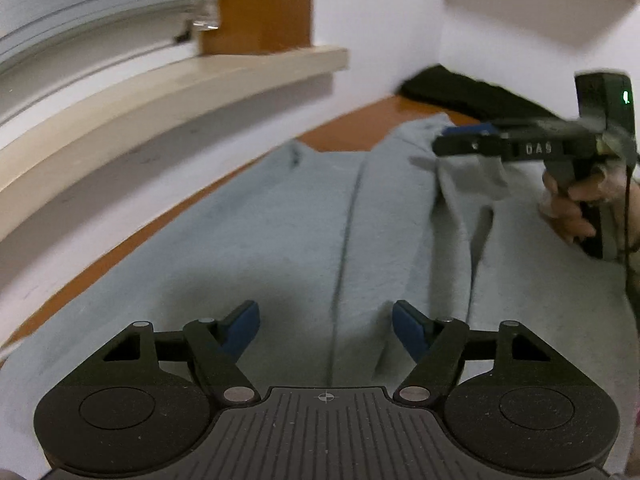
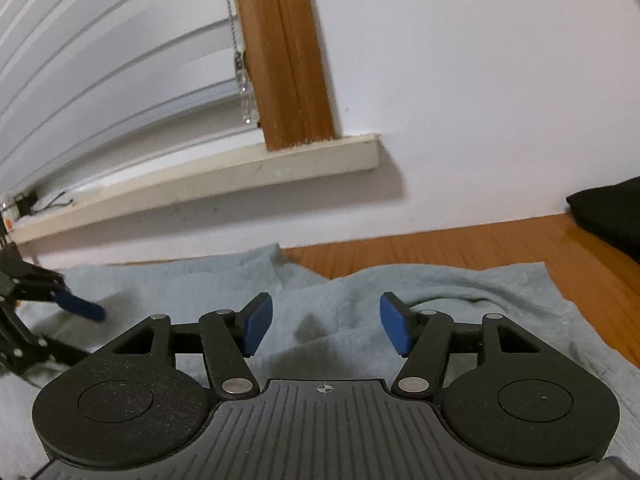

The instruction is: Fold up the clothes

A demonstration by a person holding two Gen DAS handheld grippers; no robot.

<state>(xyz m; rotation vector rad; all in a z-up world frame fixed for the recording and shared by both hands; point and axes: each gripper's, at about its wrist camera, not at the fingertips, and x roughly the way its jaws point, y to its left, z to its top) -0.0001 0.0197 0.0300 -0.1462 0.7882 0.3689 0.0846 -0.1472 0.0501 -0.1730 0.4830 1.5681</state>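
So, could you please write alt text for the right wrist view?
The open right tool hovers over a rumpled pale blue-grey fabric garment spread on an orange-brown wooden surface. The left tool shows at the left edge; a folded black cloth lies far right.

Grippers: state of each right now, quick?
Left tool: open, holding nothing, above the light blue garment.
Right tool: open, holding nothing, over the same garment.

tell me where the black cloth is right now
The black cloth lies on the wooden floor against the white wall, beyond the far right end of the grey garment.
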